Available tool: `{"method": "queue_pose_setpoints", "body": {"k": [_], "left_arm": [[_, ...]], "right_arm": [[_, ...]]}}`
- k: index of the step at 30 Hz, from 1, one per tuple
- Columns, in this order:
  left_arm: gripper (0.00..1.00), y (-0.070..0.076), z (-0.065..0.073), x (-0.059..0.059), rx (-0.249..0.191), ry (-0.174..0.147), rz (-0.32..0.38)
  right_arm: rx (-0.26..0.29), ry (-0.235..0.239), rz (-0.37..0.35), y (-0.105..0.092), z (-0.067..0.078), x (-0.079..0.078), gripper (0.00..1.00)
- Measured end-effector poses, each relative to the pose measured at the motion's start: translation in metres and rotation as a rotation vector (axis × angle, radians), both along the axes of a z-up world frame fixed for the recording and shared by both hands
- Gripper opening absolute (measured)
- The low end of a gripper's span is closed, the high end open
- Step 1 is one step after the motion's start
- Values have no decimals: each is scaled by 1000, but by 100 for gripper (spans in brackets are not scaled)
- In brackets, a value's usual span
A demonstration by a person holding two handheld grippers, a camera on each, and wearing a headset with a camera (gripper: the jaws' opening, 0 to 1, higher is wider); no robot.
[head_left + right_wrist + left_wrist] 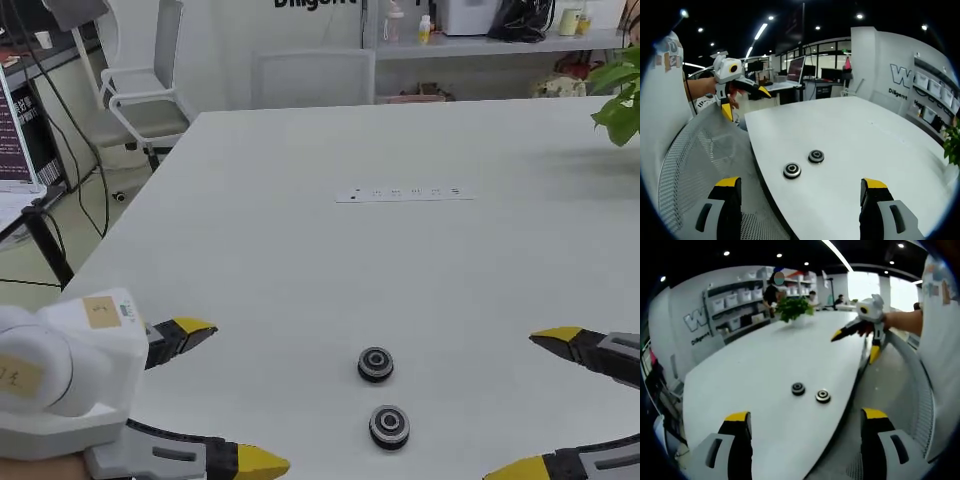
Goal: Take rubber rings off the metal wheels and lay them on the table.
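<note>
Two small metal wheels with black rubber rings lie flat on the white table (300,220), one (375,364) just behind the other (389,426), near the front edge. They lie apart from both grippers. My left gripper (228,396) stands open to their left, its yellow-tipped jaws wide apart. On the right, my right gripper (535,403) is open too. The left gripper view has its own open gripper (805,415) facing both wheels (798,388) (822,396), with the right gripper (855,346) beyond. The right gripper view has its open gripper (800,182), the wheels (792,170) (816,156) and the left gripper (747,104).
A white power strip (405,193) lies mid-table behind the wheels. A green plant (620,100) stands at the far right edge. Grey chairs (140,90) and a laptop screen (15,130) are off the table's left side. The table's front edge runs just below the wheels.
</note>
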State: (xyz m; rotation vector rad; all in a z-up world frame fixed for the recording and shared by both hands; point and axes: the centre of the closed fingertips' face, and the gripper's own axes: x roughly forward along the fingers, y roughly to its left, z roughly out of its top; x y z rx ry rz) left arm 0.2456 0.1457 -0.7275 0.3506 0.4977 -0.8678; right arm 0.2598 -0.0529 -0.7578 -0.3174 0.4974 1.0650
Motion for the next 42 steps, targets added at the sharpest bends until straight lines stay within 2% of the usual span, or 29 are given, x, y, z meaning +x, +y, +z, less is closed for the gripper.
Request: {"method": "queue_pose_setpoints", "body": {"k": [4,15,33,42], "left_arm": [[91,-1,-2,-1,7,5,-5],[91,-2,-2,3,8,7,-10],[91,-8,-5,11,0,8,-26],[90,-10,-7,15,6,6,-41]], "right_arm": [[-12,3,0,-1,-2,0,99],[2,-6,30,1,1,-1,99],[12,11,47,6,-3,6,99],[18,2,61,10,-2,10,99]]}}
